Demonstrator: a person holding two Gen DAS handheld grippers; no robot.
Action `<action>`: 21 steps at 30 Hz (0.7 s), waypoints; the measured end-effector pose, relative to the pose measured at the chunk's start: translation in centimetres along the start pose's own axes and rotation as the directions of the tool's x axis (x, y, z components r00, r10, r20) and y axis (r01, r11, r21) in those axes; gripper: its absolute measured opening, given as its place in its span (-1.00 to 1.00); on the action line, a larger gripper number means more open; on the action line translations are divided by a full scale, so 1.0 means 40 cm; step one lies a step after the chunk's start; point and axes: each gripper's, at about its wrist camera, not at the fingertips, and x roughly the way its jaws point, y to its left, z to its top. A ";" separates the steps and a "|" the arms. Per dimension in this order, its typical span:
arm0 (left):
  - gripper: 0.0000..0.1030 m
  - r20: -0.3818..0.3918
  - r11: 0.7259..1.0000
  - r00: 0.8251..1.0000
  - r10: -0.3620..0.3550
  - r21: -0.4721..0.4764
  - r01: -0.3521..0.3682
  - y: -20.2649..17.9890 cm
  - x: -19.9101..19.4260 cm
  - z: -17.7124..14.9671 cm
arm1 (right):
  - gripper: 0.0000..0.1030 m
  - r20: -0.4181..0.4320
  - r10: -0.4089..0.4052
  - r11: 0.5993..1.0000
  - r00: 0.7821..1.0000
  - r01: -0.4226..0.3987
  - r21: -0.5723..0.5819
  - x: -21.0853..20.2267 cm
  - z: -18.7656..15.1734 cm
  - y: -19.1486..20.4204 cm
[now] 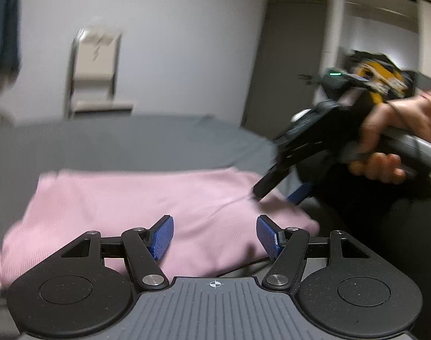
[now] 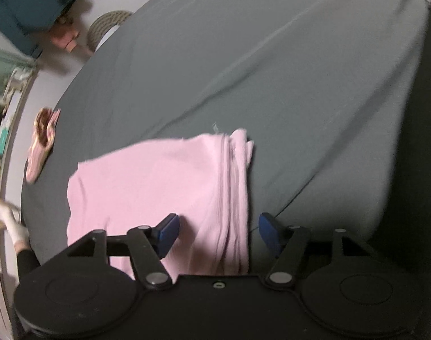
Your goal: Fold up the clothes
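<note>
The folded pink garment (image 2: 159, 198) is seen flat on the grey bedsheet (image 2: 272, 70), just ahead of both grippers. The left gripper (image 1: 215, 236) is held wide open above its near edge, empty. The right gripper (image 2: 217, 233) is spread too, straddling the stacked fold edge, whose long axis runs away from the right wrist camera.

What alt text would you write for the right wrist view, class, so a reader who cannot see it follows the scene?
A folded pink garment lies on a grey bed sheet, its stacked edges facing right. The open right gripper hovers over its near end, holding nothing. A small pink patterned item lies at the bed's left edge.
</note>
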 end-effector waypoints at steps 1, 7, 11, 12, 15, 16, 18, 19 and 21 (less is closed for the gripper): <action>0.27 -0.004 0.999 1.000 0.005 0.050 -0.005 -0.022 0.003 0.000 | 0.12 0.003 -0.014 1.000 1.000 0.014 -0.016 0.003 -0.002 0.003; 0.28 -0.158 0.997 0.987 0.002 0.076 0.010 -0.057 0.056 -0.010 | -0.84 -0.003 0.046 0.998 0.999 -0.046 0.034 -0.043 0.003 -0.010; 0.55 -0.175 0.998 0.984 -0.044 0.036 0.051 -0.048 0.059 -0.010 | -0.84 0.023 0.097 0.995 0.995 -0.098 0.025 -0.082 -0.006 0.041; 0.55 -0.172 0.998 0.984 -0.044 0.035 0.051 -0.049 0.057 -0.011 | -0.84 0.030 0.107 0.994 0.994 -0.107 0.018 -0.096 -0.006 0.057; 0.55 -0.129 0.999 0.991 -0.034 0.009 0.035 -0.047 0.029 -0.009 | -0.84 0.041 0.119 0.993 0.992 -0.118 -0.010 -0.128 0.000 0.108; 0.55 -0.105 1.000 0.994 -0.026 -0.001 0.026 -0.046 0.010 -0.008 | -0.85 0.047 0.125 0.992 0.991 -0.125 -0.014 -0.141 -0.001 0.120; 0.56 -0.088 1.000 0.996 -0.024 -0.020 0.022 -0.042 -0.025 0.000 | -0.84 0.048 0.142 0.990 0.989 -0.141 -0.030 -0.153 -0.001 0.163; 0.55 -0.093 0.999 0.995 -0.028 -0.023 0.026 -0.043 -0.041 0.004 | -0.84 0.049 0.149 0.988 0.988 -0.148 -0.036 -0.159 -0.001 0.187; 0.55 -0.090 1.000 0.996 -0.030 -0.002 0.030 -0.048 -0.078 0.013 | -0.84 0.041 0.174 0.985 0.984 -0.172 -0.030 -0.152 0.003 0.238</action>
